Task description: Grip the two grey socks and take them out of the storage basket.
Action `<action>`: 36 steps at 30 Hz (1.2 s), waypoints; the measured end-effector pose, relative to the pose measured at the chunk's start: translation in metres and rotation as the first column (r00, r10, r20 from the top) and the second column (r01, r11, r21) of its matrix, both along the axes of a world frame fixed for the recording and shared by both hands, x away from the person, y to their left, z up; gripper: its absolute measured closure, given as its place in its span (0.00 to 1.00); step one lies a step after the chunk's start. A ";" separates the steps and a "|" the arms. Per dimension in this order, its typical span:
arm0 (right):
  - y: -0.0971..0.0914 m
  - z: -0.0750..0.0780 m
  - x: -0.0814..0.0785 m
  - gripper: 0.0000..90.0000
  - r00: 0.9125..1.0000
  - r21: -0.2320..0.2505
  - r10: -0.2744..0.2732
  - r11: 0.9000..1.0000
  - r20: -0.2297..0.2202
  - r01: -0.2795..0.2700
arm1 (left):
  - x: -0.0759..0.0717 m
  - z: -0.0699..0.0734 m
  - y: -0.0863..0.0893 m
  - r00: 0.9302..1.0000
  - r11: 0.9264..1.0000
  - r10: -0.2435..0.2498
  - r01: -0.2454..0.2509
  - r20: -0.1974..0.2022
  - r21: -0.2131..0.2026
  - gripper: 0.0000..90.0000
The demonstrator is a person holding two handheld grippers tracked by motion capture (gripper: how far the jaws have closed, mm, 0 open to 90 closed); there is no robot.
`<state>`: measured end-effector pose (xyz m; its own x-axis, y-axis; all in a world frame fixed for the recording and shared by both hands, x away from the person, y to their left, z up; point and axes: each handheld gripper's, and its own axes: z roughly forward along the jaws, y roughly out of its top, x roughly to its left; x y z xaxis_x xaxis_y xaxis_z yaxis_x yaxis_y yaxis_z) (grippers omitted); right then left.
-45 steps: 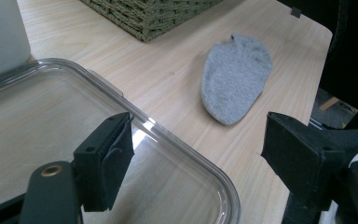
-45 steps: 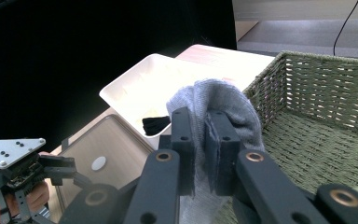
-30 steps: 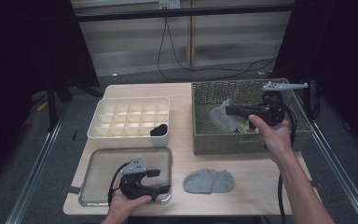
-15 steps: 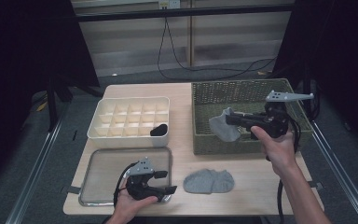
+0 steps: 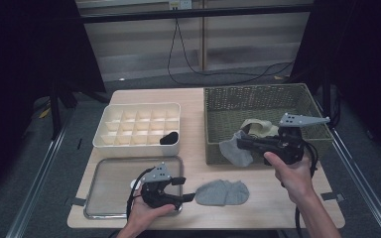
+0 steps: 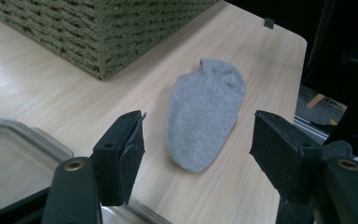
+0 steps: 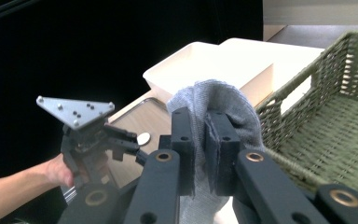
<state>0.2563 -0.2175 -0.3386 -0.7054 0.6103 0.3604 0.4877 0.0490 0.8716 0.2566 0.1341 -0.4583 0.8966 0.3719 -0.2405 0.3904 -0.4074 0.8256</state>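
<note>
A grey sock lies flat on the table in front of the wicker basket. My left gripper lies level beside it, open, its jaws pointing right at the sock. They have just closed a little, and the pads press on nothing. My right gripper is shut on a second grey sock, which hangs over the basket's front wall. In the right gripper view this sock bulges above the shut gripper.
A white divided box at the back left holds a small black item in one compartment. A metal tray lies under my left hand. A beige cloth rests in the basket. The table's front edge runs close below the flat sock.
My right gripper has carried its sock from inside the basket to its front wall, lower and nearer the person. The left gripper has slid right, toward the sock on the table.
</note>
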 end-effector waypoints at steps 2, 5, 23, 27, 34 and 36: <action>0.001 -0.004 -0.002 0.92 1.000 0.003 0.003 1.000 -0.005 -0.003 | 0.002 0.001 -0.002 1.000 1.000 -0.001 0.001 0.001 -0.002 0.38; 0.005 -0.008 -0.004 0.92 1.000 0.001 0.008 1.000 -0.014 -0.008 | 0.004 0.002 -0.005 1.000 1.000 -0.009 0.009 0.008 -0.001 0.38; 0.036 -0.045 -0.013 0.92 0.995 -0.004 0.073 0.997 -0.070 -0.074 | 0.011 0.001 -0.029 0.998 0.998 -0.055 0.055 0.006 -0.009 0.35; 0.041 -0.053 -0.014 0.92 0.993 -0.006 0.084 0.996 -0.083 -0.085 | 0.012 -0.001 -0.033 0.998 0.998 -0.058 0.058 0.004 -0.007 0.34; 0.049 -0.063 -0.014 0.92 0.989 -0.006 0.106 0.994 -0.106 -0.107 | 0.015 -0.005 -0.037 0.998 0.998 -0.064 0.065 0.001 -0.008 0.31; 0.050 -0.066 -0.015 0.92 0.987 -0.006 0.110 0.994 -0.113 -0.111 | 0.014 -0.005 -0.038 0.998 0.998 -0.069 0.069 0.000 -0.009 0.31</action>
<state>0.2416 -0.1671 -0.4047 -0.7240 0.5357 0.4345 0.5739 0.1184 0.8103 0.2710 0.0963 -0.4638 0.9200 0.3070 -0.2435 0.3616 -0.4260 0.8293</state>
